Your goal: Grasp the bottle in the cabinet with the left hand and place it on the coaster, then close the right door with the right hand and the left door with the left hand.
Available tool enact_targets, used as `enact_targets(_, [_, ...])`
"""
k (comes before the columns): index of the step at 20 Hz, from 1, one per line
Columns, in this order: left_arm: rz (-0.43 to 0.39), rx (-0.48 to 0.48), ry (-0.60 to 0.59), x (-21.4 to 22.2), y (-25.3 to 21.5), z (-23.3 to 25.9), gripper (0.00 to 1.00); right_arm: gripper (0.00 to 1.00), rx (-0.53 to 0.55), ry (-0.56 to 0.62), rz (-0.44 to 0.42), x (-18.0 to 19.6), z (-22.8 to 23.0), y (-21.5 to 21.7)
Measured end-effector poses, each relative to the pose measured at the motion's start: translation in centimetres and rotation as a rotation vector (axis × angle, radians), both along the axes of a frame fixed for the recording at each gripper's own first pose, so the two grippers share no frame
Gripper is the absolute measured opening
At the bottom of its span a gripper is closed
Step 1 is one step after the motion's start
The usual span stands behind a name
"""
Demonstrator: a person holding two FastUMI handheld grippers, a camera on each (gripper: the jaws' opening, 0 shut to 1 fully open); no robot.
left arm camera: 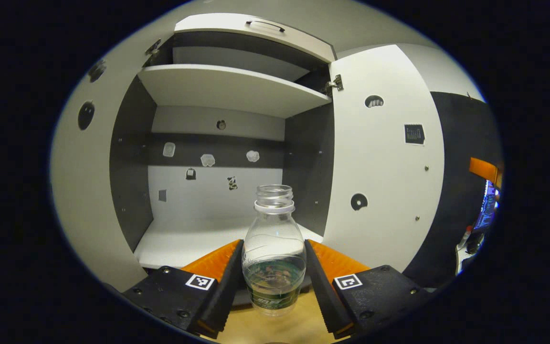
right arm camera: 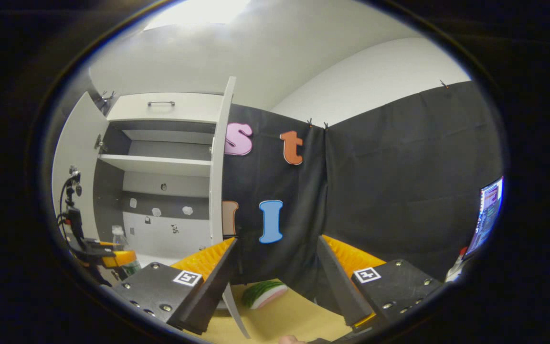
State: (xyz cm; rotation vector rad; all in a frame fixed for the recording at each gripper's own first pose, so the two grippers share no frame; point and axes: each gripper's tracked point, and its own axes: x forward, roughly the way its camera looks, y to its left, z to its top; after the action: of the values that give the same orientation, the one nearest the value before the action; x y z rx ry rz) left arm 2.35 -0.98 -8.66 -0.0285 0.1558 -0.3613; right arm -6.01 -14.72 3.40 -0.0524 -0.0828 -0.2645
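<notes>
Bottle (left arm camera: 273,248) stands upright, neck up, clamped in left claw (left arm camera: 273,277); right claw (right arm camera: 275,282) gapes apart.

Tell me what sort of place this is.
Probably a staged recording booth, not a real kitchen: a black cloth wall behind an open, nearly bare cabinet, and a lit screen at the side.

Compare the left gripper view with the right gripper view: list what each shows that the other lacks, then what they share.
Left gripper view alone: the left gripper closed on the bottle, close up. Right gripper view alone: the right gripper open, a watermelon slice on the table, the booth's black cloth. Both: the open cabinet and the bottle.
</notes>
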Motion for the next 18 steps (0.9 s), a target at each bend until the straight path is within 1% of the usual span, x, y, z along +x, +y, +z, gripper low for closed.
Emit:
enact_targets(2, [-0.001,0.019,0.041,-1.5,0.8,-3.1,0.76,1.00,-0.007,0.000,0.005,0.4,0.1,-0.3])
enact_targets(5, [0.024,0.039,0.116,-3.2,2.1,-7.5,0.76,1.00,-0.011,0.002,0.008,0.4,0.0,-0.7])
enact_targets(12, [0.089,-0.046,0.336,-6.0,4.4,-17.5,0.77,1.00,-0.020,0.005,0.008,0.4,-0.1,-1.1])
enact_targets(13, [0.092,-0.052,0.365,-6.4,4.5,-18.9,0.79,1.00,-0.023,0.007,0.005,0.4,0.0,-1.2])
enact_targets(14, [0.095,-0.053,0.391,-6.8,4.7,-20.3,0.77,1.00,-0.026,0.010,0.002,0.3,-0.1,-1.4])
enact_targets(16, [0.102,-0.049,0.439,-7.3,4.9,-22.8,0.77,1.00,-0.029,0.013,-0.007,-0.1,-0.1,-1.6])
enact_targets(18, [0.117,-0.069,0.468,-7.7,5.1,-24.7,0.78,1.00,-0.033,0.014,-0.017,-0.2,0.0,-1.9])
